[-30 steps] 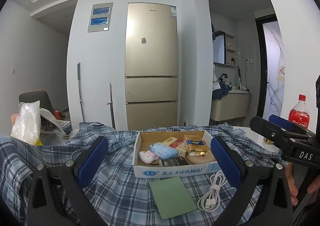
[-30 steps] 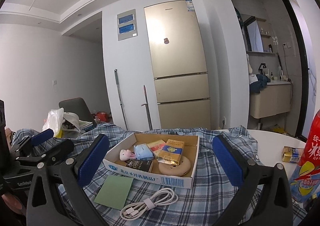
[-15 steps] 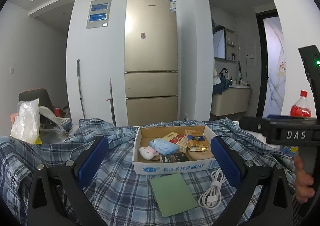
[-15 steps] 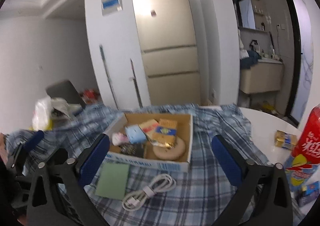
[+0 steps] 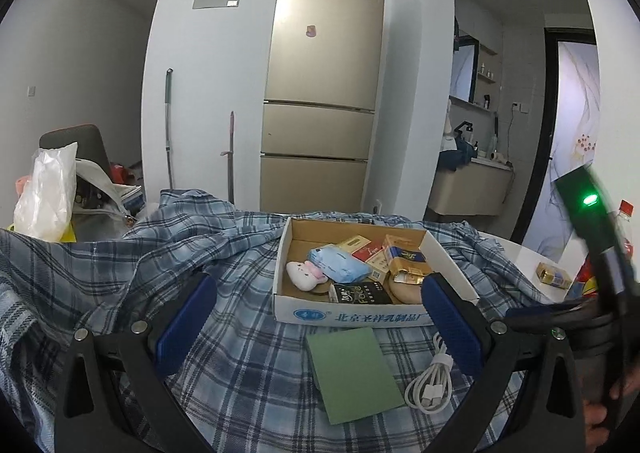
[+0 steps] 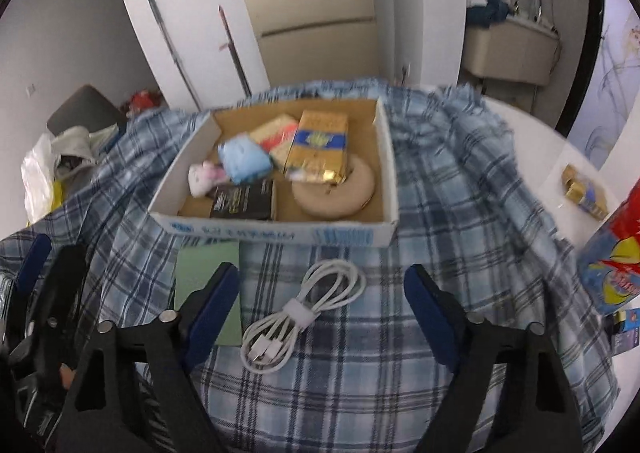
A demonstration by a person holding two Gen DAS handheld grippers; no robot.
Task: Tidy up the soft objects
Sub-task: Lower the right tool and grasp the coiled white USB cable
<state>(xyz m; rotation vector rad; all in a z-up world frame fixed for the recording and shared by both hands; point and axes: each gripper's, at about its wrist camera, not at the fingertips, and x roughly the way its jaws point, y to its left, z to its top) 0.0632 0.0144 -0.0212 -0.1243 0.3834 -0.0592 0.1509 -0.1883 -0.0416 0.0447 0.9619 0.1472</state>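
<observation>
A shallow cardboard box (image 5: 360, 315) (image 6: 280, 231) sits on a blue plaid cloth (image 5: 240, 353) (image 6: 440, 213). It holds a white plush toy (image 5: 303, 275) (image 6: 202, 179), a blue tissue pack (image 5: 338, 267) (image 6: 244, 161), a beige round cushion (image 6: 340, 193), a black packet (image 6: 244, 203) and several small boxes. A coiled white cable (image 5: 430, 385) (image 6: 308, 309) and a green sheet (image 5: 352, 369) (image 6: 208, 273) lie in front of the box. My left gripper (image 5: 320, 329) is open and empty. My right gripper (image 6: 322, 313) is open and empty above the cable.
A red soda bottle (image 6: 616, 253) and a small gold pack (image 6: 584, 193) stand on the white table (image 6: 532, 149) at the right. A white plastic bag (image 5: 46, 193) lies at the far left. A fridge (image 5: 324, 93) stands behind.
The right gripper has tilted down and moved forward over the cable. The left gripper has shifted slightly left and lower. Both stay open.
</observation>
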